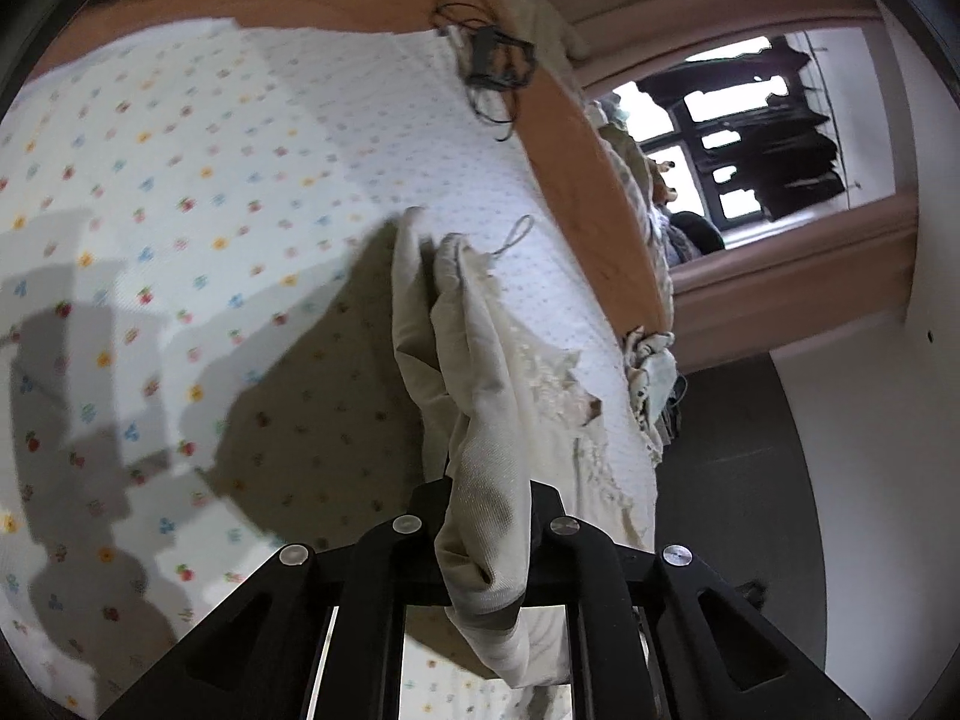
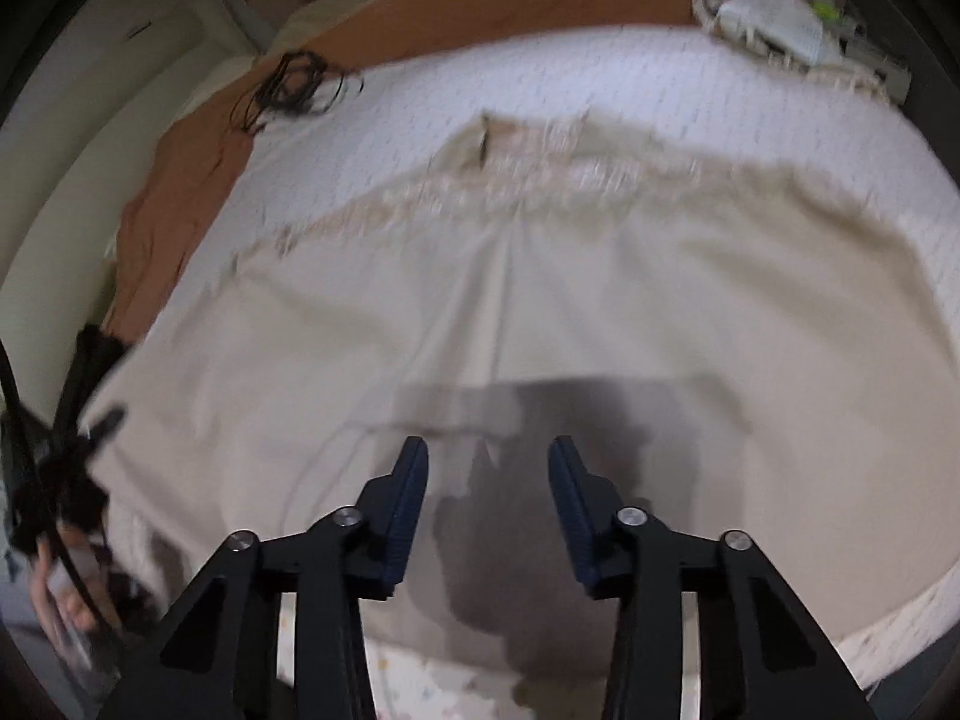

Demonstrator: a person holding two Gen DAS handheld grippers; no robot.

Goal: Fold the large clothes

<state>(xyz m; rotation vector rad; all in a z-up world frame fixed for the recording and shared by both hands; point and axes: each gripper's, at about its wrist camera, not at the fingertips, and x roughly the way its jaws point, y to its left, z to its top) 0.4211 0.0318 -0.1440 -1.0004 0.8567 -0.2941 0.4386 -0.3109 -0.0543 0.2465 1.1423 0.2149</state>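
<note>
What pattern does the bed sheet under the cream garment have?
White bed sheet with small multicoloured flower prints; clearest in the left wrist view.

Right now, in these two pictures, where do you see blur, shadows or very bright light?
Left wrist view: the window is overexposed, hard shadows lie on the flowered sheet, and the cream garment held in the left hand-held gripper is fairly sharp. Right wrist view: the garment's lace edge is motion-blurred, and the open right hand-held gripper throws a dark shadow on the cloth.
</note>
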